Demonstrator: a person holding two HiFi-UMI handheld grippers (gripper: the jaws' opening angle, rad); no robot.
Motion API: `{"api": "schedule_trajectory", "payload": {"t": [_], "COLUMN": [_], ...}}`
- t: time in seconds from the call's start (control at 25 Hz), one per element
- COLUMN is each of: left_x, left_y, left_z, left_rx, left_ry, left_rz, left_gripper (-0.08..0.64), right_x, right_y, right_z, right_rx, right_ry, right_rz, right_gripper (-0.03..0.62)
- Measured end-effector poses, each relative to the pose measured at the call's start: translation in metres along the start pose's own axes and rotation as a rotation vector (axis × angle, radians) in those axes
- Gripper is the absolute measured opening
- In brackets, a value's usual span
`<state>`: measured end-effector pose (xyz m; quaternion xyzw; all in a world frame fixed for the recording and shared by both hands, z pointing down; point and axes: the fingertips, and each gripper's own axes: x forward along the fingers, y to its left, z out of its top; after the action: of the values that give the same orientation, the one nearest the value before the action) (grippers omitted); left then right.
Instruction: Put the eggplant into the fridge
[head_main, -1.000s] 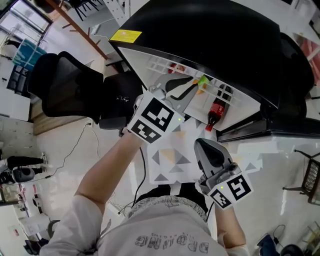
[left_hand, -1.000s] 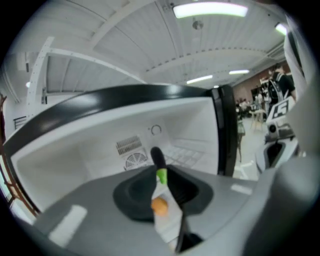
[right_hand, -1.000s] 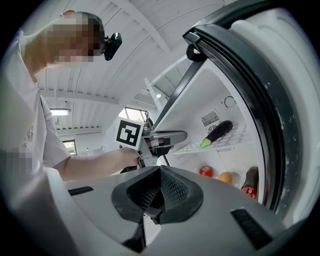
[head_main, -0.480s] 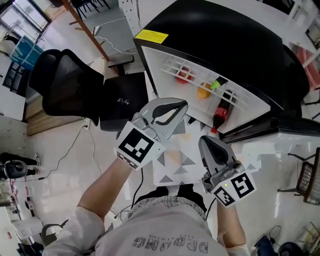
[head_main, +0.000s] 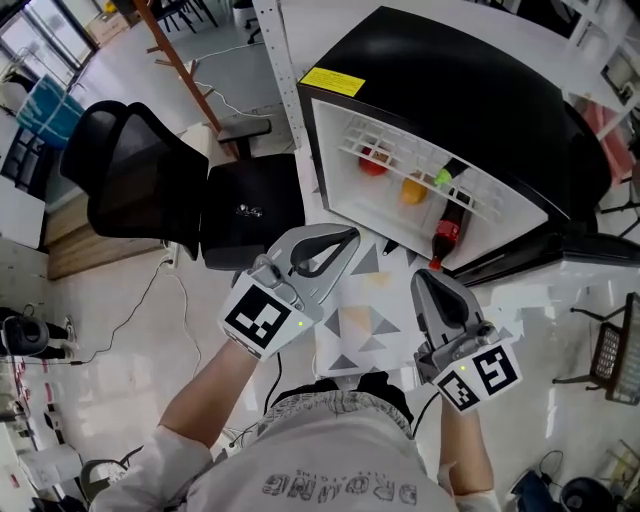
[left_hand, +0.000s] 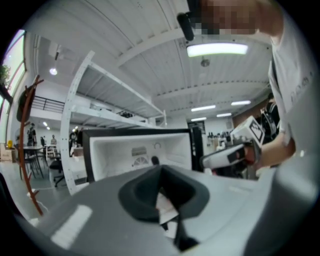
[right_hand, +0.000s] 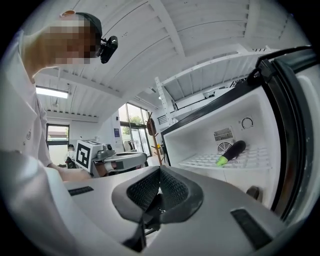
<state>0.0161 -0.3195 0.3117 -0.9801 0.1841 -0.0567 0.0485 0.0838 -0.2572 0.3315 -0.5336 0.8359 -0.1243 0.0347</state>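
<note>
The black fridge (head_main: 460, 80) stands open. The dark purple eggplant (right_hand: 231, 152) with a green cap lies on the white wire shelf (right_hand: 240, 161) inside it, and its green cap shows in the head view as the eggplant (head_main: 445, 177). My left gripper (head_main: 350, 237) is drawn back from the fridge opening, shut and with nothing in it; the left gripper view shows the left gripper (left_hand: 161, 169) pointing at the fridge (left_hand: 140, 150). My right gripper (head_main: 425, 279) hangs beside it, also shut and empty, as the right gripper (right_hand: 159, 171) shows in its own view.
A red item (head_main: 372, 160), an orange item (head_main: 412, 188) and a cola bottle (head_main: 447, 235) are in the fridge. Its door (head_main: 540, 262) hangs open to the right. A black office chair (head_main: 130, 170) and a black case (head_main: 250, 205) stand on the left. A patterned mat (head_main: 360, 325) lies below.
The left gripper held the eggplant at the shelf, let it go there, drew back towards me and shut. The right gripper shifted slightly.
</note>
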Motion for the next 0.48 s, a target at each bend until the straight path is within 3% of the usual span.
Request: {"api": "schedule_trajectory", "payload": {"t": [0.48], "left_x": [-0.032], "left_y": [-0.008], "left_z": [-0.018], "left_rx": [-0.068], "left_ry": [-0.024], "left_rz": [-0.004], "left_gripper": [0.006], "right_x": [0.006], "right_y": [0.014], "right_z": [0.007], "right_rx": [-0.033], "right_ry": [0.001], "right_rz": [0.004], "right_gripper": [0.003]}}
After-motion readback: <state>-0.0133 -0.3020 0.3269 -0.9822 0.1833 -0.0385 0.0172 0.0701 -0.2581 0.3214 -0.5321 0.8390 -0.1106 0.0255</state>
